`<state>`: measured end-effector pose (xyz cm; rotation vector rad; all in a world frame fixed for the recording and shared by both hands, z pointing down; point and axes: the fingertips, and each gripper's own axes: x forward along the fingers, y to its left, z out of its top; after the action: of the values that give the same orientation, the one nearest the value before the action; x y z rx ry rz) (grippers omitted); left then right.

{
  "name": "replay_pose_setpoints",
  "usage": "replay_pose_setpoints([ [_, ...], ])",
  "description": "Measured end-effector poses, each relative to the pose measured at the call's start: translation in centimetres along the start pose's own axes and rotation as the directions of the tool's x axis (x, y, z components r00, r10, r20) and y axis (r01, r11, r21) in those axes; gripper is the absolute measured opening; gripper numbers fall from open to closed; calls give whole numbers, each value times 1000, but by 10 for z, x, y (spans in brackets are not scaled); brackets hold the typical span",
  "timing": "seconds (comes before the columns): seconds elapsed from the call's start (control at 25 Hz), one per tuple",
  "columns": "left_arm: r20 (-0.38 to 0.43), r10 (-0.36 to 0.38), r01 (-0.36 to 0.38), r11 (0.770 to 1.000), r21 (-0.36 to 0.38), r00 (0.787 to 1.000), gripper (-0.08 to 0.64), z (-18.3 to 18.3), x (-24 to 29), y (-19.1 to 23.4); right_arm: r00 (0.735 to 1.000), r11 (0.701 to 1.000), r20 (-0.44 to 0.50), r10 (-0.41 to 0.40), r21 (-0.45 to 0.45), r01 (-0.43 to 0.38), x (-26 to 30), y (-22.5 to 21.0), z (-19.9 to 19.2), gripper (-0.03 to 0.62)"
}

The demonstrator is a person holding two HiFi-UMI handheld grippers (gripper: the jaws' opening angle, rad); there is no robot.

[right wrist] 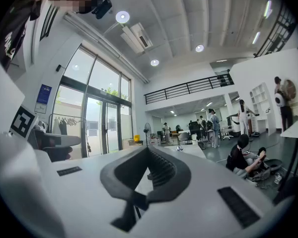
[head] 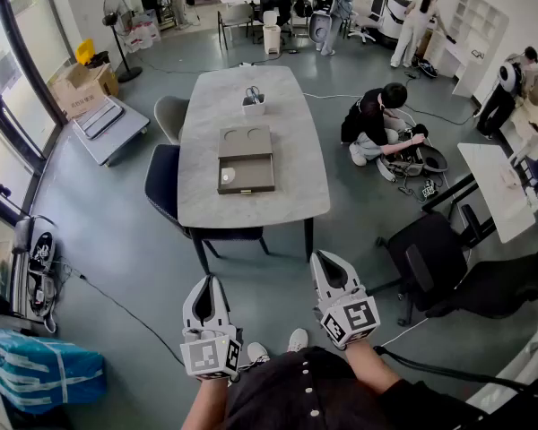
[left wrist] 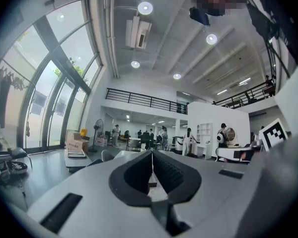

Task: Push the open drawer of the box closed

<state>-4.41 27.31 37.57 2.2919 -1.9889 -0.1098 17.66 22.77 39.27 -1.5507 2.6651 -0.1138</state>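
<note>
A flat brown box (head: 246,141) lies on the grey table (head: 291,182) in the head view. Its drawer (head: 247,176) is pulled out toward me, with a small white item (head: 229,177) inside. Both grippers are held close to my body, well short of the table and touching nothing. The left gripper (head: 207,281) points at the table's near left corner, its jaws pressed together at the tip (left wrist: 152,153). The right gripper (head: 322,258) is likewise shut and empty (right wrist: 148,149).
A white holder with scissors (head: 254,102) stands behind the box. Dark chairs (head: 166,183) sit at the table's left and near side. A black office chair (head: 430,260) is at my right, a crouching person (head: 375,120) beyond it, and cables (head: 117,305) cross the floor.
</note>
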Motion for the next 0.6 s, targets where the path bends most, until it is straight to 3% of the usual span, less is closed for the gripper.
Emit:
replay_pose_setpoints([
  [0.4,0,0,0,1000,-3,1000,17,1,1,7,1000,1000,-2,6,3,-6,6,6,-1,-3],
  [0.6,0,-5,5,1000,0,1000,17,1,2,8,999,1000,44,30,-3,-30,6,13,5,-3],
])
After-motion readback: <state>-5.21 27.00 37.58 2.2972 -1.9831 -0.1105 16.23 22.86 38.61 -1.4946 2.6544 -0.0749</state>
